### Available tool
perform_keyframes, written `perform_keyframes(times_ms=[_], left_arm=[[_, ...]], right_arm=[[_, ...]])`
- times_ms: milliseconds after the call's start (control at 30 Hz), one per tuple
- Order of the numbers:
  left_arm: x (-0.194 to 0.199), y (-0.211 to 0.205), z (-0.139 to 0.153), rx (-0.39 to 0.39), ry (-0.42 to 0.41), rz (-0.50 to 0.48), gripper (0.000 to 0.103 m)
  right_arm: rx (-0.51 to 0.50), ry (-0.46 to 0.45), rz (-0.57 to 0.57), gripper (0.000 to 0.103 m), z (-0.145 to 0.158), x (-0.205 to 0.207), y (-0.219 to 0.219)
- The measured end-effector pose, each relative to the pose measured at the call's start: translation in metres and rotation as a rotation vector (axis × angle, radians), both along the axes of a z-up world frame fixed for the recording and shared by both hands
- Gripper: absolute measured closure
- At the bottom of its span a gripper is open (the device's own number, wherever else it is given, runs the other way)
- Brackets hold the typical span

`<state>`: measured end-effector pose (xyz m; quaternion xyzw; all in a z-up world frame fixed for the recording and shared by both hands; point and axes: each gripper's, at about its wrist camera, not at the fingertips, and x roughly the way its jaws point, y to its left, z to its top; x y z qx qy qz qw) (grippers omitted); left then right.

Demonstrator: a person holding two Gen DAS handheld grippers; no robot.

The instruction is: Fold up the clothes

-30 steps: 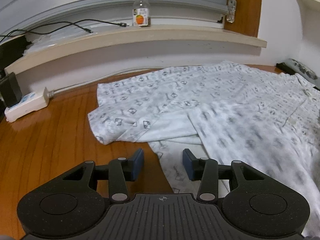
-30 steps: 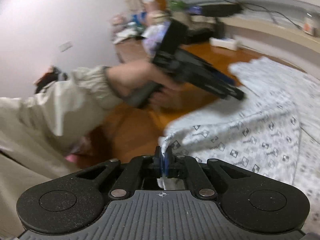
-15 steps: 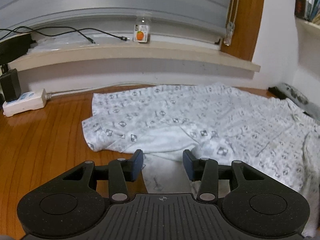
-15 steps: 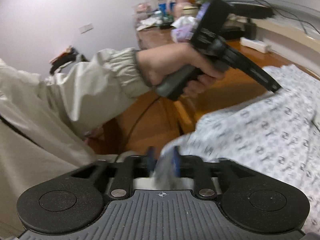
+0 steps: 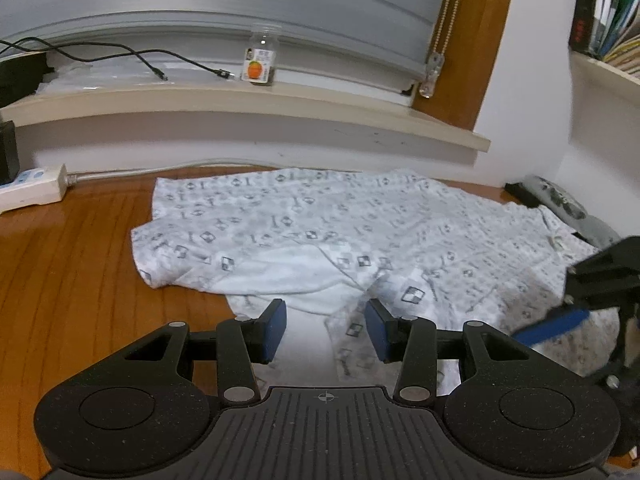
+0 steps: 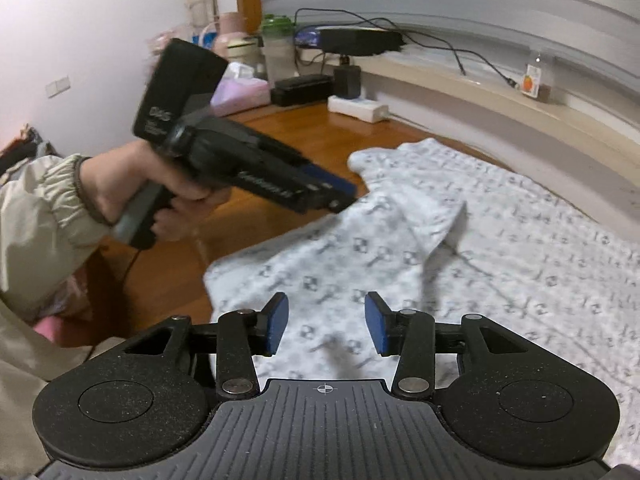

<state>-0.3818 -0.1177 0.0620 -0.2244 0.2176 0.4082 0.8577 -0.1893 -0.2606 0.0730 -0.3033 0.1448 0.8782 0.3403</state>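
Shirt (image 6: 420, 248) under right tool (image 6: 326, 322)

The shirt (image 5: 360, 232) is lying on the table (image 5: 72, 280); the power strip (image 5: 32, 188) is sitting left of it, the bottle (image 5: 260, 60) behind on the sill (image 5: 240, 100).

White patterned shirt (image 5: 360, 232) spread flat on wooden floor, sleeve folded inward.

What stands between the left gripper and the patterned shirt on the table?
Nothing visible. The left gripper is open right over the near edge of the shirt, with only cloth and bare wooden table below. The right gripper, jaws opening, hangs over the cloth too.
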Motion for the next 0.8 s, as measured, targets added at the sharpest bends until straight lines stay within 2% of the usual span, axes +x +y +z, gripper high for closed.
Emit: perform_keyframes(times_ms=[67,233,400,467,533,567,600,633,667,800], left_arm=[[0.001,-0.001,-0.001,-0.008,-0.007,-0.013,0.049],[0.011,-0.009,-0.009,-0.034,0.001,-0.069,0.048],[0.018,-0.014,-0.018,-0.059,0.007,-0.095,0.049],[0.019,-0.015,-0.02,-0.069,-0.003,-0.101,0.053],[0.02,-0.018,-0.021,-0.066,-0.004,-0.106,0.058],[0.02,-0.019,-0.021,-0.066,-0.005,-0.109,0.06],[0.02,-0.02,-0.021,-0.067,-0.005,-0.113,0.073],[0.021,-0.021,-0.021,-0.068,0.0,-0.116,0.082],[0.021,-0.023,-0.02,-0.061,0.006,-0.112,0.098],[0.009,-0.042,-0.002,0.041,0.027,-0.036,0.1]], right_arm=[[0.02,-0.009,-0.005,0.058,0.0,-0.001,0.003],[0.07,-0.032,-0.039,0.051,-0.001,-0.003,0.018],[0.066,-0.05,-0.051,0.052,-0.015,-0.006,0.046],[0.052,-0.056,-0.046,0.055,-0.021,-0.007,0.054],[0.035,-0.039,-0.029,0.076,-0.024,-0.005,0.055],[0.026,-0.03,-0.02,0.08,-0.025,-0.005,0.055],[0.017,-0.022,-0.011,0.093,-0.026,-0.004,0.056],[0.028,-0.014,0.003,0.098,-0.025,-0.005,0.053],[0.041,-0.008,0.018,0.098,-0.023,-0.007,0.051],[0.109,0.022,0.027,0.099,-0.014,-0.012,0.04]])
